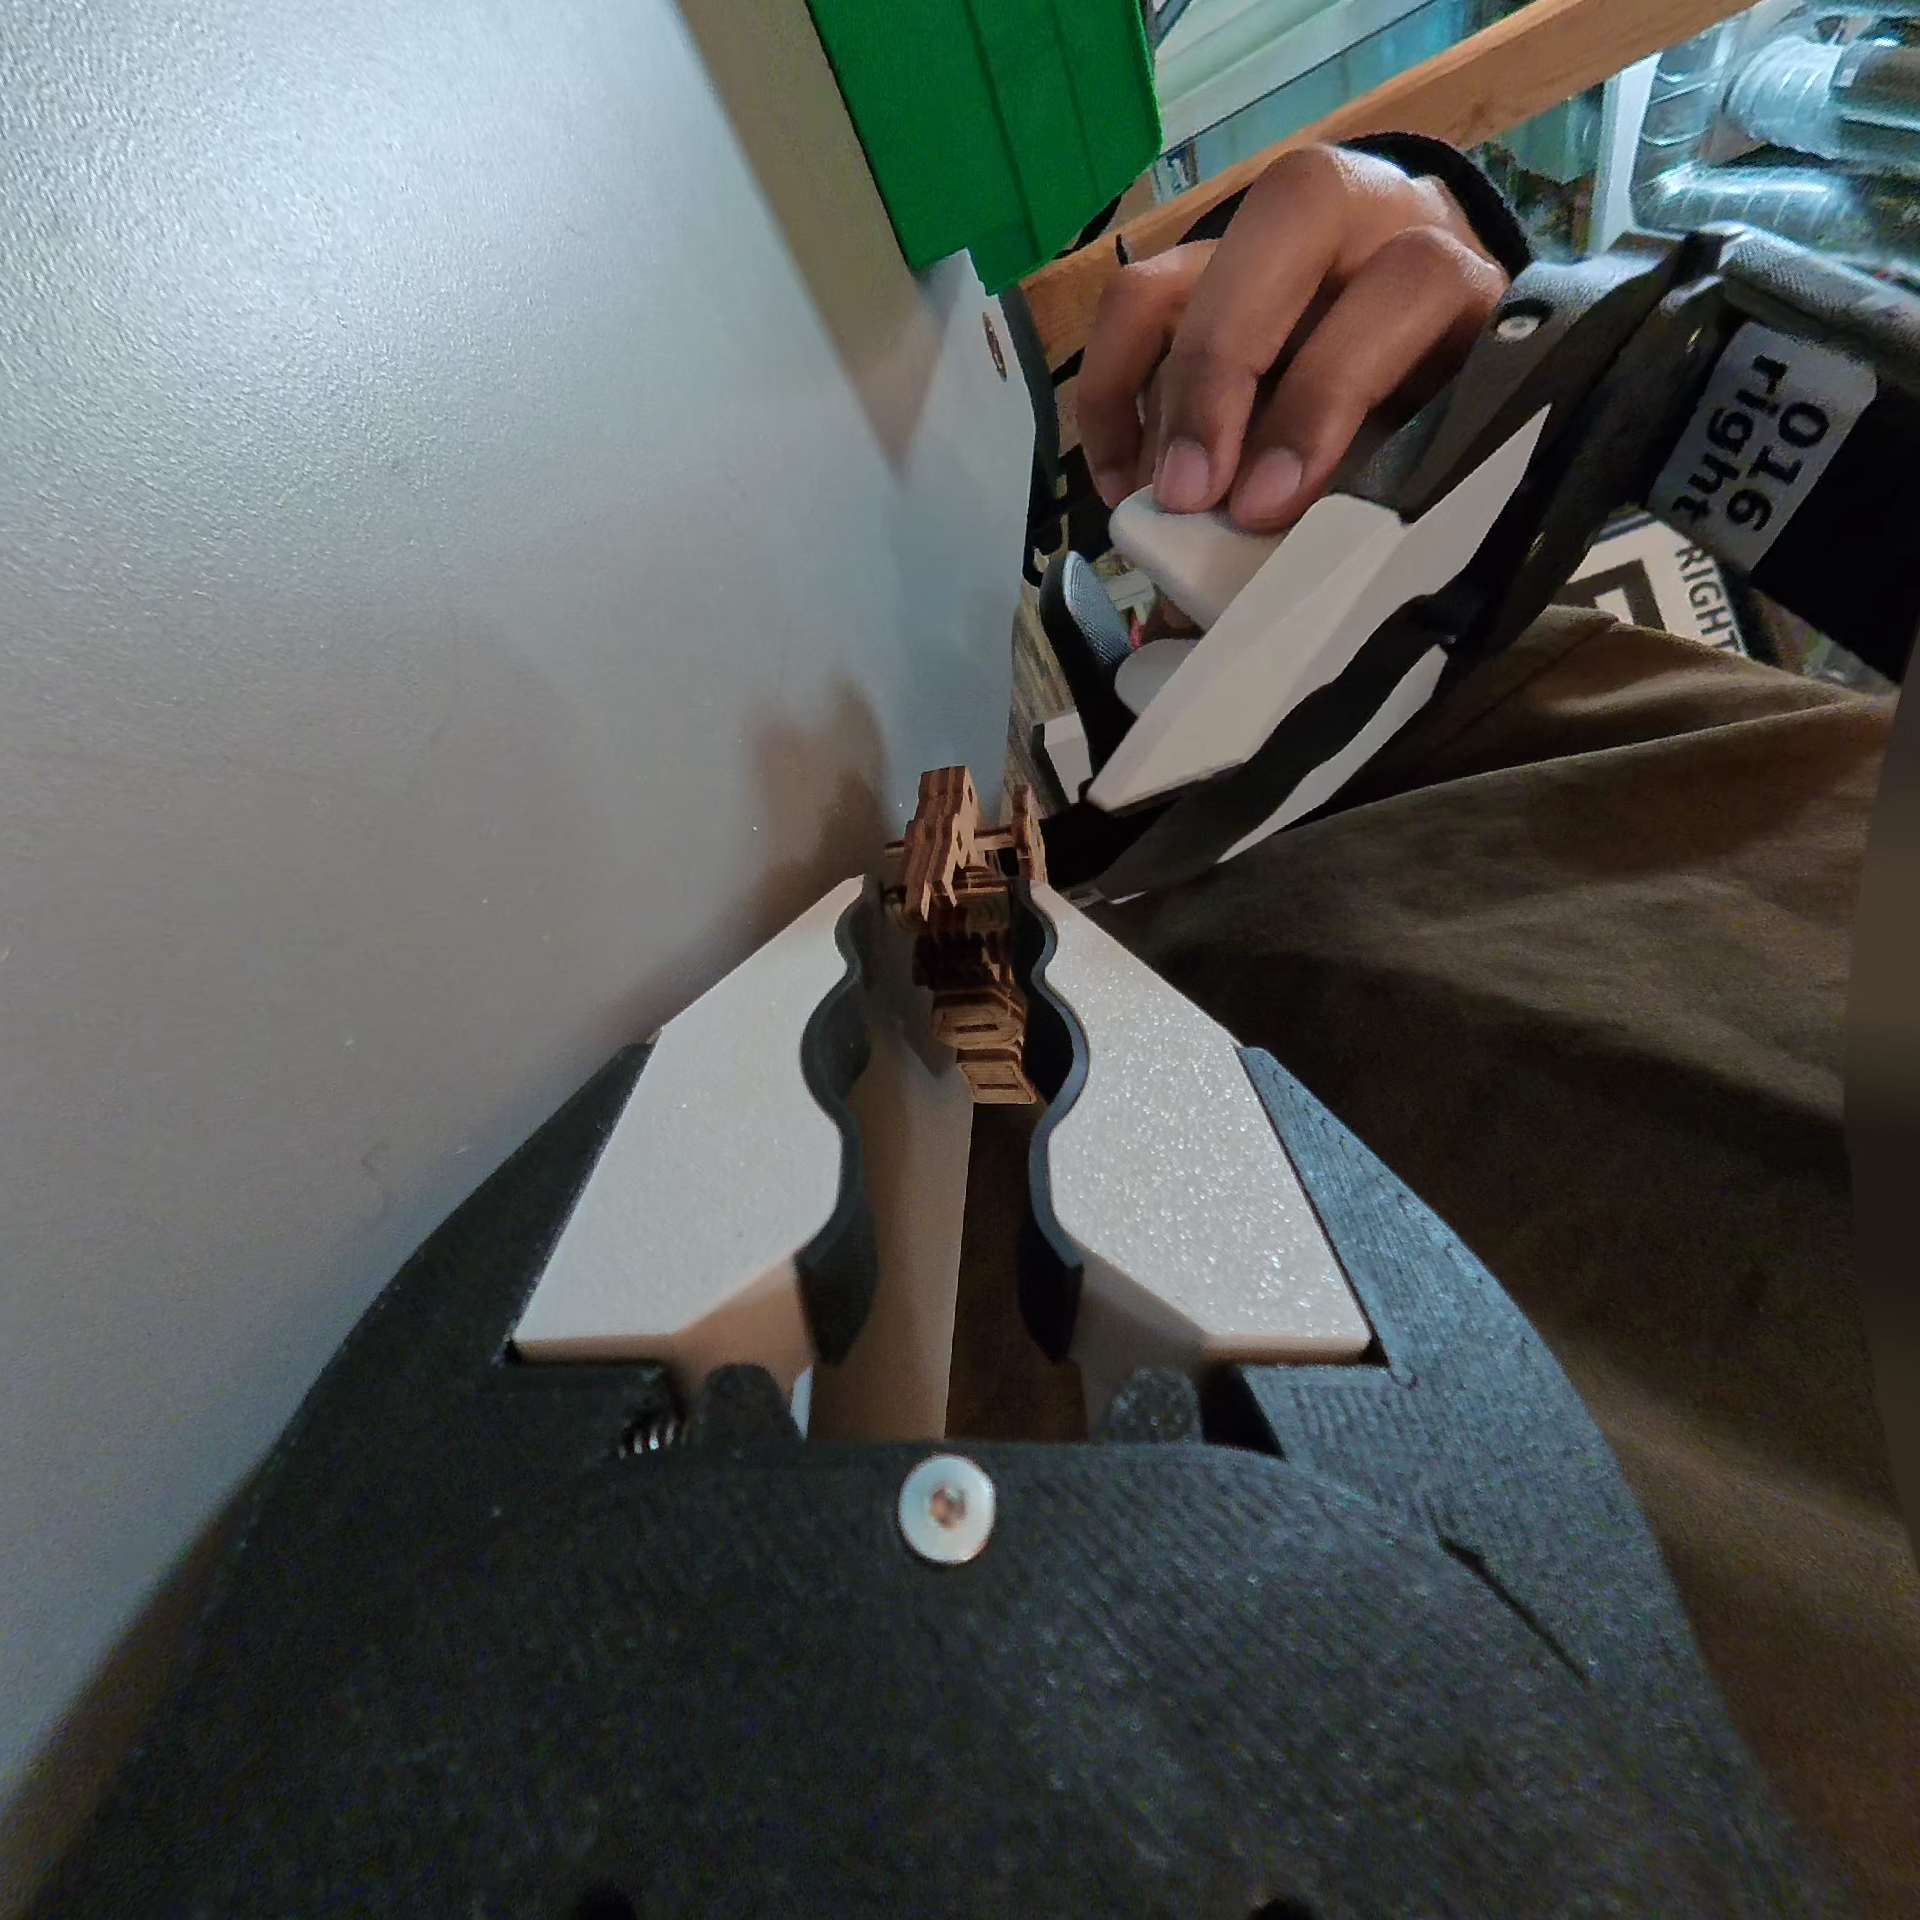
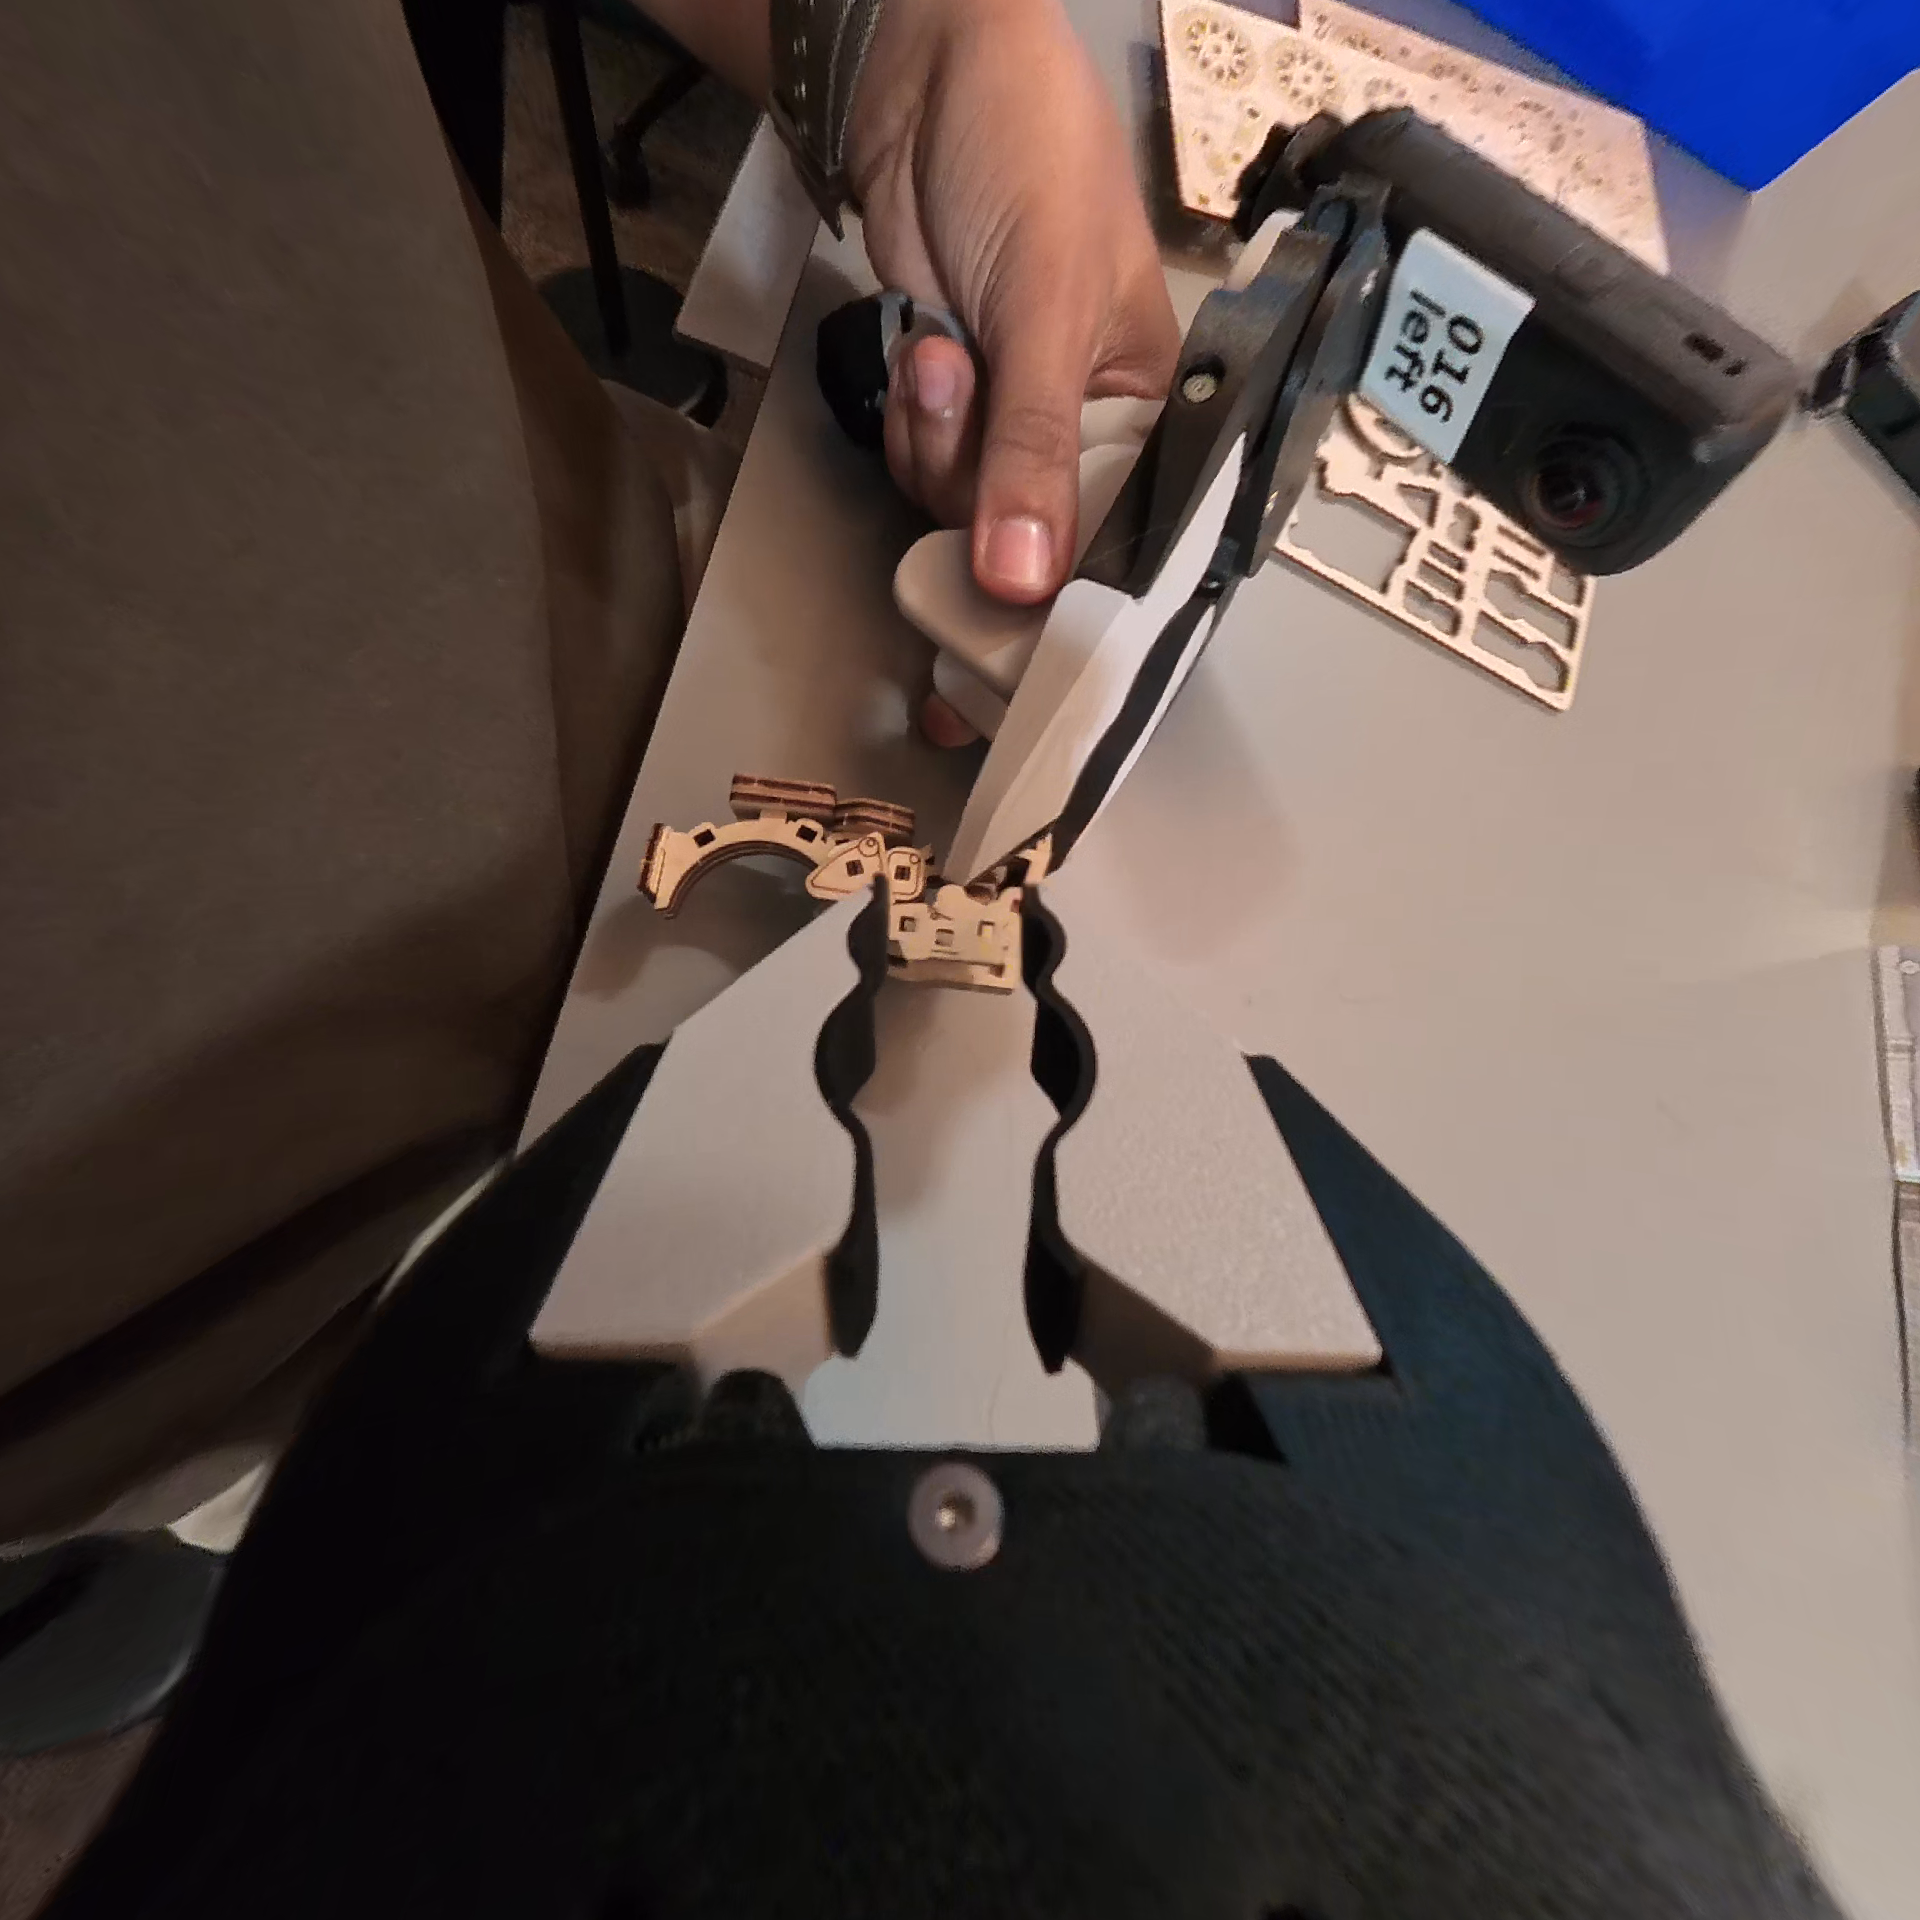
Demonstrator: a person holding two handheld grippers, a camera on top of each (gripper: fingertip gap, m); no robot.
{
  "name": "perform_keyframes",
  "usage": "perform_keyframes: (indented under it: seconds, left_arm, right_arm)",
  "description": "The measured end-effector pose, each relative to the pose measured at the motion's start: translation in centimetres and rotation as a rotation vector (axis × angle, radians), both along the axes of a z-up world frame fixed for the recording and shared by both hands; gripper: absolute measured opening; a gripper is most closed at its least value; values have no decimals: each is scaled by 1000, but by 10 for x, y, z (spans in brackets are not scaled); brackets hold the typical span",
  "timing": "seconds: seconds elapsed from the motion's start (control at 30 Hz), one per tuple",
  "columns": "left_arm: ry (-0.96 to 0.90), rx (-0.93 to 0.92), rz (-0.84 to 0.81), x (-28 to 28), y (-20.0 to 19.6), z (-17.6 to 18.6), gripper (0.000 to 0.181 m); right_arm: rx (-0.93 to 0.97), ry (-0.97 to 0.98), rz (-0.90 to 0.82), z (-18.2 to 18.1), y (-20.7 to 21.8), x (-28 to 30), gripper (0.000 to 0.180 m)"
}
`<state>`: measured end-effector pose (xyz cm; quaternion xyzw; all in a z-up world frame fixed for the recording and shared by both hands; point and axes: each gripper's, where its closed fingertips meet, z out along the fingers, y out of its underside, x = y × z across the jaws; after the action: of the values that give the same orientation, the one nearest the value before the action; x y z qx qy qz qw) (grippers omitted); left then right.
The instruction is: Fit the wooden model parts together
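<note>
A small wooden model (image 1: 951, 821) of laser-cut ply is held just above the grey table (image 1: 416, 623), near its edge. My left gripper (image 1: 951, 894) is shut on it, and the model runs back between the fingers. My right gripper (image 2: 956, 904) is shut on the model's blocky end (image 2: 951, 940). An arched part (image 2: 727, 847) with stacked blocks sticks out to the left. The left gripper (image 2: 982, 868) comes in from the upper right in the right wrist view, tips together on the same model. The right gripper (image 1: 1070, 862) shows at the right of the left wrist view, touching the model.
Two punched-out wooden part sheets (image 2: 1455, 592) (image 2: 1382, 94) lie on the table behind the left gripper. A blue box (image 2: 1714, 62) stands at the far corner and a green box (image 1: 987, 125) at the table's end. The person's trousers (image 1: 1507, 1039) are beside the table edge. Only a small space, under 4 cm, lies between the two pairs of fingers.
</note>
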<state>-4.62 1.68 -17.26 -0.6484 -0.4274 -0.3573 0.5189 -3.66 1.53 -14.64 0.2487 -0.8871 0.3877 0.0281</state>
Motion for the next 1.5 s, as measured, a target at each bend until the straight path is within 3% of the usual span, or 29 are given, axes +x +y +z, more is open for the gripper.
perform_keyframes:
  seconds: [0.3,0.43,0.5,0.67,0.73,0.83,0.97,1.5]
  left_arm:
    - [4,-1,9,-1,0,0,21]
    - [11,-2,35,-4,-2,0,20]
    - [12,-3,35,-4,-2,0,21]
    - [4,0,34,-5,-2,0,20]
    - [1,1,34,-5,-1,0,21]
    - [0,1,33,-5,-1,0,20]
    - [-4,4,32,-5,-1,0,20]
    - [5,-3,42,-6,-2,0,20]
  right_arm:
    - [-299,-220,-203,39,-8,-13,28]
    - [-490,-552,-415,48,-9,-23,21]
    - [-494,-655,-515,34,-4,-32,15]
    - [-444,-501,-566,15,8,-43,12]
    - [-435,-547,-521,14,5,-36,12]
    - [-419,-618,-380,17,-1,-11,29]
    - [-358,-450,-332,2,-4,-3,44]
    - [-293,-410,-335,-9,-7,-1,47]
